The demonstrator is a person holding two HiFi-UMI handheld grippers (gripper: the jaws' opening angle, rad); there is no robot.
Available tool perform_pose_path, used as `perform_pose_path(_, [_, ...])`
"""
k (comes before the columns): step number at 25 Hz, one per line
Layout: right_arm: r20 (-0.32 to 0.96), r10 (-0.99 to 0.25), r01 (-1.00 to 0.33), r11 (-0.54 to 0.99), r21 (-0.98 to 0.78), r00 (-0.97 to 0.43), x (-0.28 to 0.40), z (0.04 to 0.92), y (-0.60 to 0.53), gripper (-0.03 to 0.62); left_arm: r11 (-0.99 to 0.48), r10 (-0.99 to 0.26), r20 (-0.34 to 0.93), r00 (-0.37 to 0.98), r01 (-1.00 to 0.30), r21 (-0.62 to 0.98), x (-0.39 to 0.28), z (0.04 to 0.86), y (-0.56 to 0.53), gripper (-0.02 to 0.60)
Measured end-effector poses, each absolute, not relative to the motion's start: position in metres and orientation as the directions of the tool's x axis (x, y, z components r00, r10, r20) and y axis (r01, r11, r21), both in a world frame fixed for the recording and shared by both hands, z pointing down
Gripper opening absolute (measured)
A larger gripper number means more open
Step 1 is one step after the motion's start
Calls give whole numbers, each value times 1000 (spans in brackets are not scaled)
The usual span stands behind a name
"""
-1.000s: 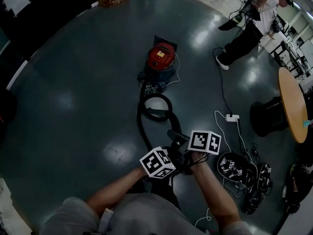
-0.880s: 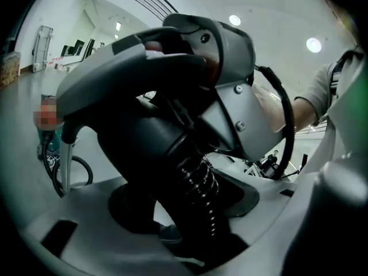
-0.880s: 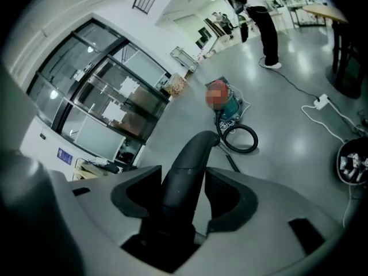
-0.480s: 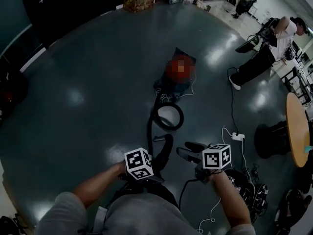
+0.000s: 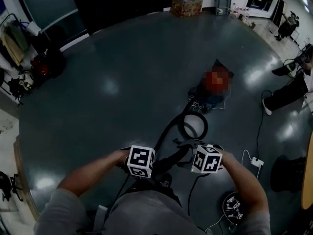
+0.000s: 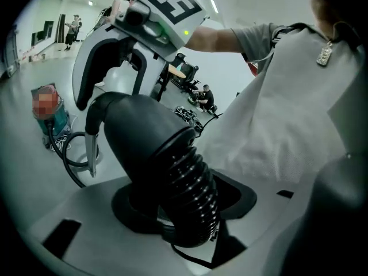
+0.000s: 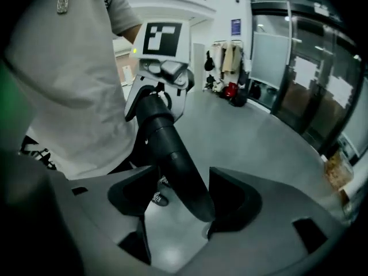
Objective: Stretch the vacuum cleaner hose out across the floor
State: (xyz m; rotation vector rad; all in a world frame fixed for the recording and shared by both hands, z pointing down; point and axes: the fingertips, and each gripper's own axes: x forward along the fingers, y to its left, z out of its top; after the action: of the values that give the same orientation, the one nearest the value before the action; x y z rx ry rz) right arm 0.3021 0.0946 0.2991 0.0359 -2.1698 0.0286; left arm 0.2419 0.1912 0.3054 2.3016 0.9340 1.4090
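Note:
The vacuum cleaner, its red top blurred over, stands on the dark floor at mid right. Its black hose coils in a loop beside it and then runs down to my hands. My left gripper has just been closing and is shut on the ribbed hose just below the smooth black handle cuff. My right gripper has just been opening. The smooth black tube end lies between its jaws, with a gap showing at the left pad. The two grippers face each other closely.
A person's legs stand at the right edge, with a white power strip and cables near. A cardboard box sits at the far wall. Coats and bags hang at the left. A pile of gear lies at lower right.
The view has swung so that the vacuum cleaner now lies further right. The hose runs straighter from the loop to my hands. The marker cubes parted, and the right gripper has rolled over.

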Motion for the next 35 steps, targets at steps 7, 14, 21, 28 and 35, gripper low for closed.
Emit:
perform_pose_path(7, [863,1,256,955,148,-506,217,310,98,154,-862,501,796,341,273,426,194,292,159,193])
perform_pose_path(14, [840,-108,-22,993,113,-532,135,318,84,112,-965,260,844,469,148,216,101,301,104,187])
perform_pose_path(21, [799,-202,-423,903,-72,-567,19,307,60,110,-998,-63,740,670,-46,-44,-17,288,31,215])
perform_pose_path(28, [723,-257,-520,839,-163,-642,-65,305,46,109,-960,-278,686,672,-165,-228,-94,274,-3,258])
perform_pose_path(35, [662,-215,-421,892,-167,-718,-125,307,20,109,-901,-432,737,520,-222,-371,-165,275,-32,262])
